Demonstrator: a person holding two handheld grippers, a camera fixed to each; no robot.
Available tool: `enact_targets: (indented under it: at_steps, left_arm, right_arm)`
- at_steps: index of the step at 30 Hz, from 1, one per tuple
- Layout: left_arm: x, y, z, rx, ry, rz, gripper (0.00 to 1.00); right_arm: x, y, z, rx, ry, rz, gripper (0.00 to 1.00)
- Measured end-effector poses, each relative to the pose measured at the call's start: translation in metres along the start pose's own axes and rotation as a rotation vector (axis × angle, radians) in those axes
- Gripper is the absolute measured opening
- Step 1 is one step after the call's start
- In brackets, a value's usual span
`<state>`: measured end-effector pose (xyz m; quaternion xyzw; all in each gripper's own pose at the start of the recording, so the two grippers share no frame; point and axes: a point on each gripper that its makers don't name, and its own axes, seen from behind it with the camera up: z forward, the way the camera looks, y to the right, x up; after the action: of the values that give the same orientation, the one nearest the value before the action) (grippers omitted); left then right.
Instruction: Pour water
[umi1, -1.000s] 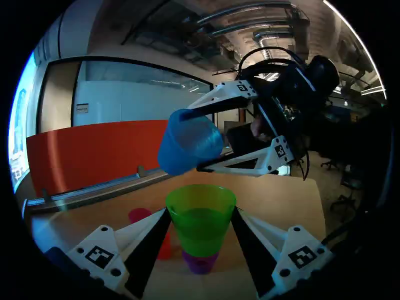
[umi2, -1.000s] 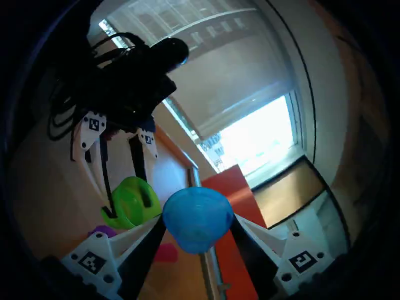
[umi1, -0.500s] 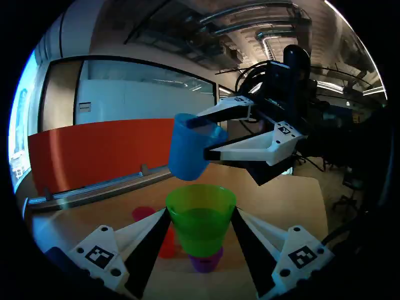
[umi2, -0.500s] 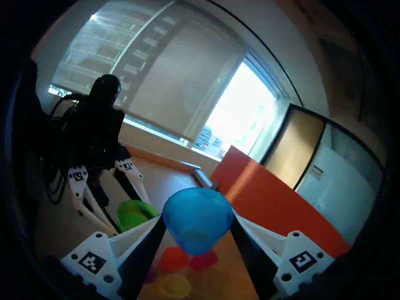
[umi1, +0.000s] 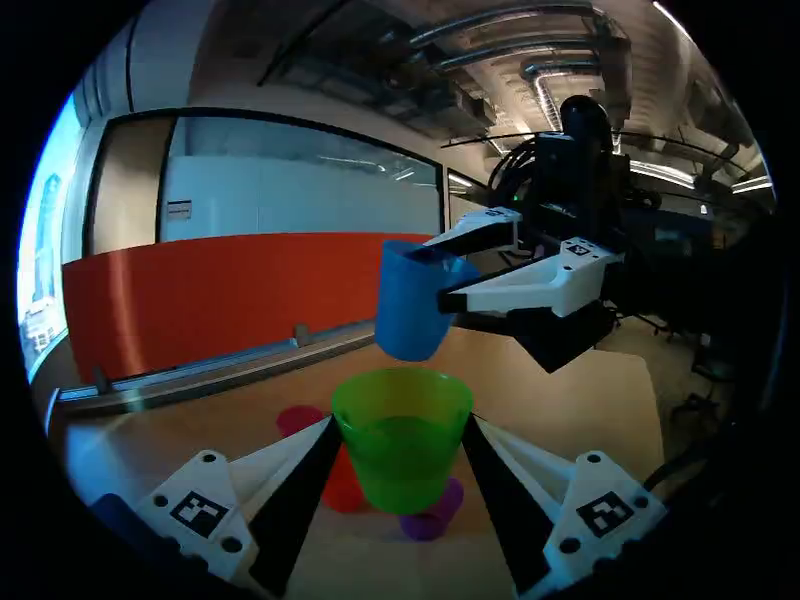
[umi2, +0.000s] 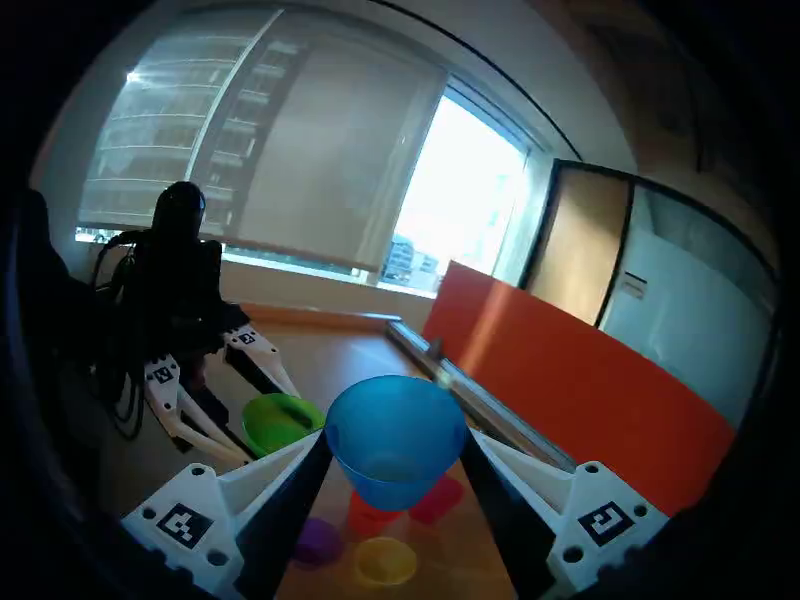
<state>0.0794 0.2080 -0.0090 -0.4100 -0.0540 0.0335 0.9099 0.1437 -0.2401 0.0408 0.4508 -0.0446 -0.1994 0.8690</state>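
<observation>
Left gripper view, L to R: pink cup (umi1: 297, 418) and red cup (umi1: 345, 485) sit on the table (umi1: 560, 400), low and left of the L claw (umi1: 402, 428), past its left finger. L claw is clamped on the green cup (umi1: 402, 465), both fingers pressing its sides. Cup is upright w/ water approx halfway up. Purple cup (umi1: 432, 517) is on the table just beyond and below it.

Up and a bit right, ahead of the L claw, is the blue cup (umi1: 412, 300), pinched in the R claw (umi1: 420, 275). It's mouth-up and near upright. Its base hangs above the green rim, apart from it. R claw's fingers come in from the right, across the L claw's line.

Right gripper view, L to R: L claw + green cup lie low-left of the R claw. Purple cup, then yellow cup (umi2: 385, 560), sit beneath it. Blue cup is centred btw its fingers and looks nearly empty.

Key relation: green mouth is down-left of the blue cup, so any further pour prob. means tipping the rim that way.

Writing: none legible and no brands. There are only square b/w marker tags (umi1: 197, 512) on the fingers, and a wall sign (umi1: 180, 210) too small to read.
</observation>
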Motion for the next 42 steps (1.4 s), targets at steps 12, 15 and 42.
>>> enact_targets:
  at_steps: [12, 15, 42]
  left_arm:
    - [-0.020, -0.017, 0.002, 0.024, -0.022, -0.016, 0.85]
    - [-0.022, -0.019, 0.002, 0.027, -0.022, -0.014, 0.85]
    - [-0.082, -0.035, -0.001, 0.046, -0.132, 0.003, 0.85]
  right_arm:
    - [-0.039, 0.008, -0.016, -0.035, -0.049, 0.053, 0.91]
    - [-0.050, 0.009, -0.020, -0.043, -0.061, 0.062, 0.91]
    - [-0.146, 0.003, -0.036, -0.055, -0.167, 0.170, 0.91]
